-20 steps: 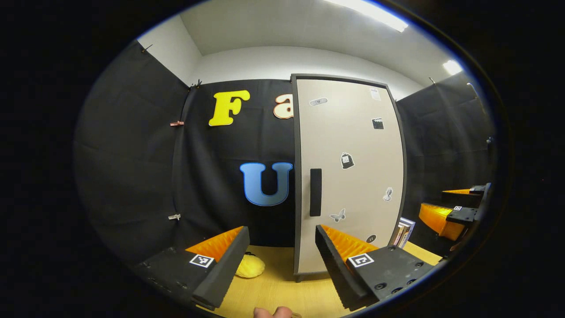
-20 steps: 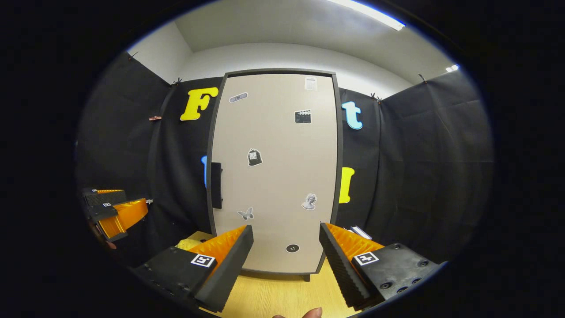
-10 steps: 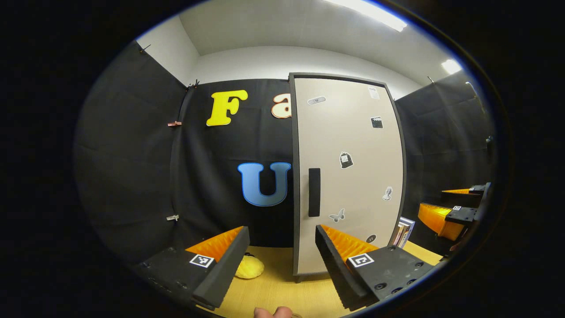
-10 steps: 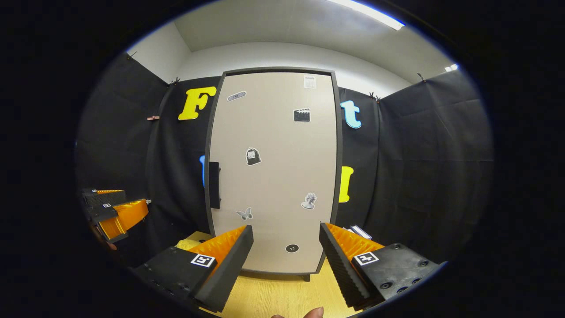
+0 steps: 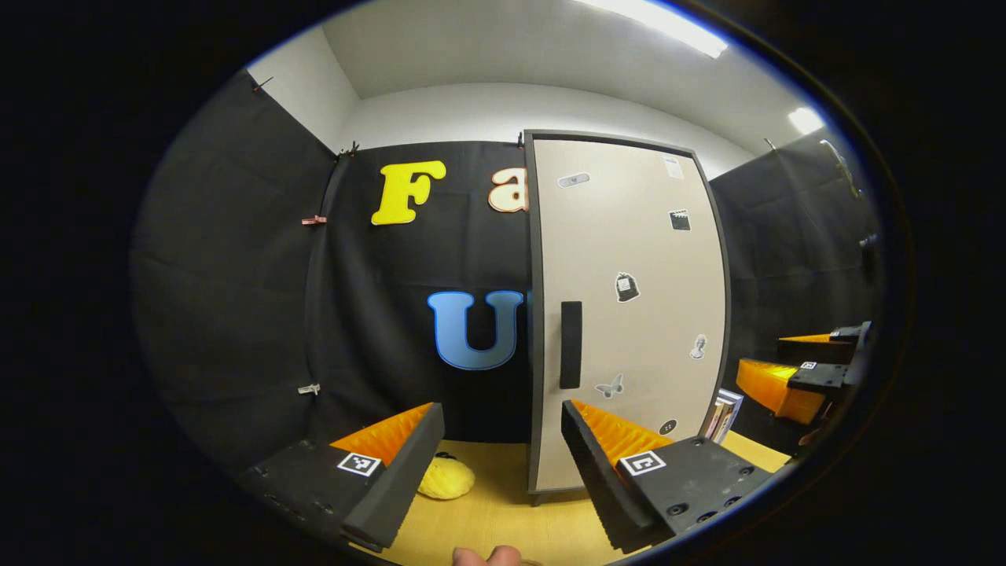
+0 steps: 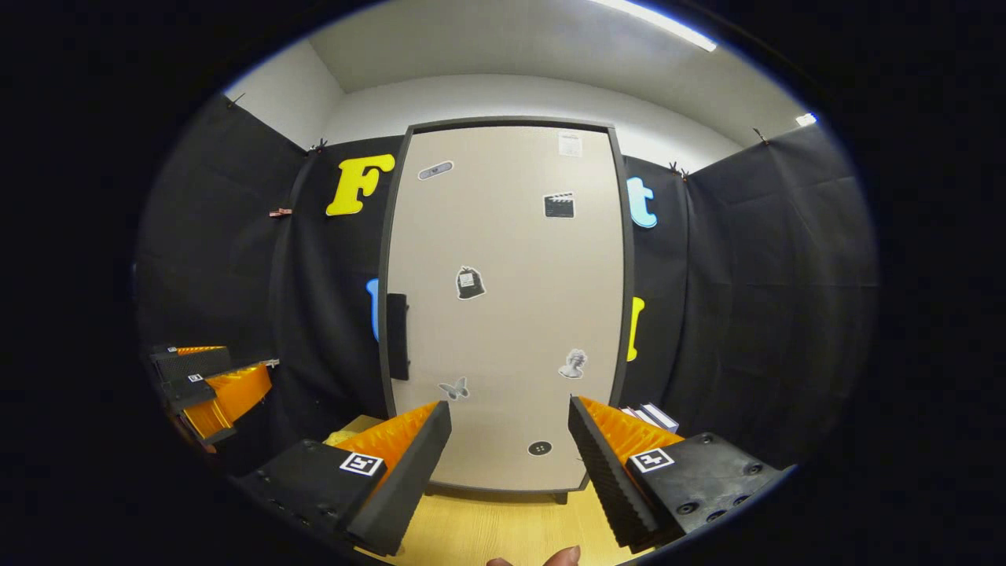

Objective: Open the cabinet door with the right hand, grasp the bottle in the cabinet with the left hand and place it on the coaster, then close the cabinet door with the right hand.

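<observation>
The cabinet door (image 6: 503,306) is seen closed, occupying the centre of the right gripper view and the centre-right of the left gripper view (image 5: 629,314). Its surface is beige within a dark frame, and several small stickers are noted on it. A dark vertical handle (image 6: 398,336) is fixed at the door's left edge, at mid-height; in the left gripper view it appears just right of centre (image 5: 570,344).

The right gripper (image 6: 509,456) is recorded at the bottom of its own view, its two fingers set well apart with nothing between them, pointed at the lower part of the door and clear of it. The same gripper is seen at the right edge of the left gripper view (image 5: 794,377).

The left gripper (image 5: 503,456) is recorded at the bottom of its own view, likewise spread apart and empty, pointed at the door's left edge. It also appears at the lower left of the right gripper view (image 6: 208,385).

The bottle cannot be located behind the closed door. A yellow rounded object (image 5: 446,478) rests on the wooden worktop (image 5: 503,511) at lower centre-left, left of the cabinet; whether it is the coaster cannot be told. Some books (image 5: 723,415) are propped at the cabinet's right side. A fingertip (image 5: 486,556) is noted at the bottom edge.
</observation>
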A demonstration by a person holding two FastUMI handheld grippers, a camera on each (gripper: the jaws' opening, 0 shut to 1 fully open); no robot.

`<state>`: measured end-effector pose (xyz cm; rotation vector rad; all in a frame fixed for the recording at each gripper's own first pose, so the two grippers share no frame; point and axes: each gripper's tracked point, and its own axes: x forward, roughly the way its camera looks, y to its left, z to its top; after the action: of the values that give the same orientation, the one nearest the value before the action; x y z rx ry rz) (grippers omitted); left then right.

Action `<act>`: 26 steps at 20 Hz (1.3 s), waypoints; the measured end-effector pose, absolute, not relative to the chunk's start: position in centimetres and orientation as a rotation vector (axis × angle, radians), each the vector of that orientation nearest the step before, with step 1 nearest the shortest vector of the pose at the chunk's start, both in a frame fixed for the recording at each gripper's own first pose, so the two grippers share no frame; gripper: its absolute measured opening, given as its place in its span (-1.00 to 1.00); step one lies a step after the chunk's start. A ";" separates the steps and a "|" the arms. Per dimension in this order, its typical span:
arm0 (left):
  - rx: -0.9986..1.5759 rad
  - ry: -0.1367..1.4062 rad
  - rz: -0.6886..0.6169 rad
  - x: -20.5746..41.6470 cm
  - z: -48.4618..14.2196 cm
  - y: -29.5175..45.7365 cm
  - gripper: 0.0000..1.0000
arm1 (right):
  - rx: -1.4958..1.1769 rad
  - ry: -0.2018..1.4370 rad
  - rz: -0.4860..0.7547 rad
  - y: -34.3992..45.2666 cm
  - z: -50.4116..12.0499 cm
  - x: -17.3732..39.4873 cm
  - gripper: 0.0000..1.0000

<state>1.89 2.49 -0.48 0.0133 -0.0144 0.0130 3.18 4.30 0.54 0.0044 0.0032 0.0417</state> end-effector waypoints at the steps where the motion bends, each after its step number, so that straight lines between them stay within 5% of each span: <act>1: 0.014 -0.012 0.022 2.1 -0.7 3.0 0.89 | 0.002 -0.001 0.054 5.2 0.7 3.8 0.94; 13: 0.000 0.029 0.113 3.4 -3.1 8.7 0.89 | 0.045 -0.035 0.180 15.8 1.9 14.4 0.95; 22: -0.046 0.052 0.159 3.8 -4.8 11.2 0.89 | 0.034 -0.024 0.132 19.7 -0.3 21.2 0.93; 26: -0.060 0.059 0.176 3.7 -5.3 12.2 0.89 | 0.065 0.018 0.113 20.1 -1.7 22.9 0.08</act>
<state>3.67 12.18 -5.32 -0.0601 0.0590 0.1759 22.87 20.13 -1.65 0.0653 0.0184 0.1126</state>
